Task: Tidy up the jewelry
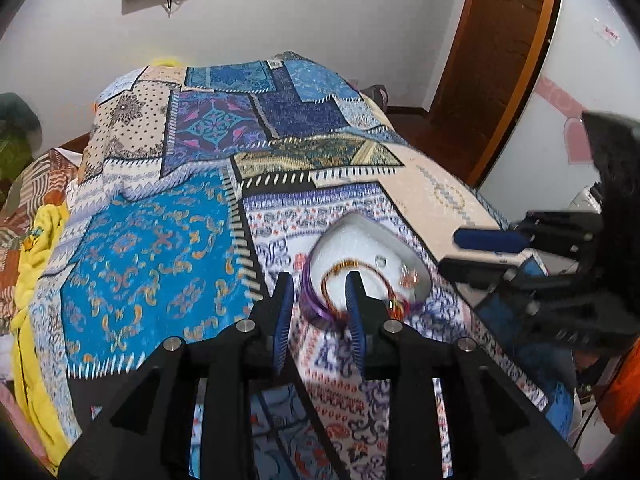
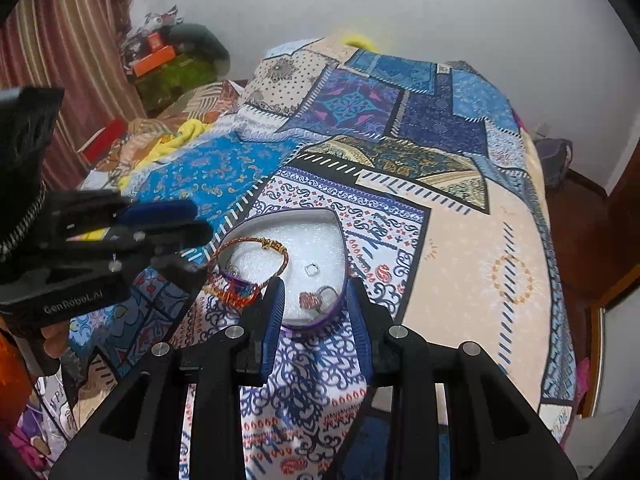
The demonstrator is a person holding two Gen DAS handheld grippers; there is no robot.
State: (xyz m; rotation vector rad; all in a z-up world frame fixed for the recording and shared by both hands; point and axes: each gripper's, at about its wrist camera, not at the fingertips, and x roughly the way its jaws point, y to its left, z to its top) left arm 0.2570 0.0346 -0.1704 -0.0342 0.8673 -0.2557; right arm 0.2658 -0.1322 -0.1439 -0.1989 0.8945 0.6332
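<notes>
Both sets of jaws stand spread and hold nothing. Your left gripper (image 1: pixel 320 300) straddles the near left rim of the heart-shaped box (image 2: pixel 280 220), and your right gripper (image 2: pixel 314 304) brackets the box's near rim where the pink ring (image 2: pixel 314 300) lies.

The box sits on the patchwork bedspread (image 2: pixel 480 240), toward its near edge, and that soft cloth is your first risk: press a finger on the rim and I judge the box will tip or slide, spilling the small pieces into the busy print, where they would be hard to find.

The braided bracelet (image 2: pixel 256 246) hangs half over the left rim, one part inside on the white foam, the other outside on the cloth, seemingly tangled with a beaded piece (image 2: pixel 236 294) and purple bangles (image 1: pixel 310 300) against the box wall. Pull one and the others may drag along, or catch the rim and shift the box.

The small silver ring (image 2: pixel 311 269) lies in the middle of the foam, apart from the rest; a wide pinch could flick it out.

Your two grippers are close together over the same box, so they stand in each other's way. Clutter lies along the bedspread's far left edge, a yellow cloth (image 1: pixel 36 248) included, well apart from the work.
</notes>
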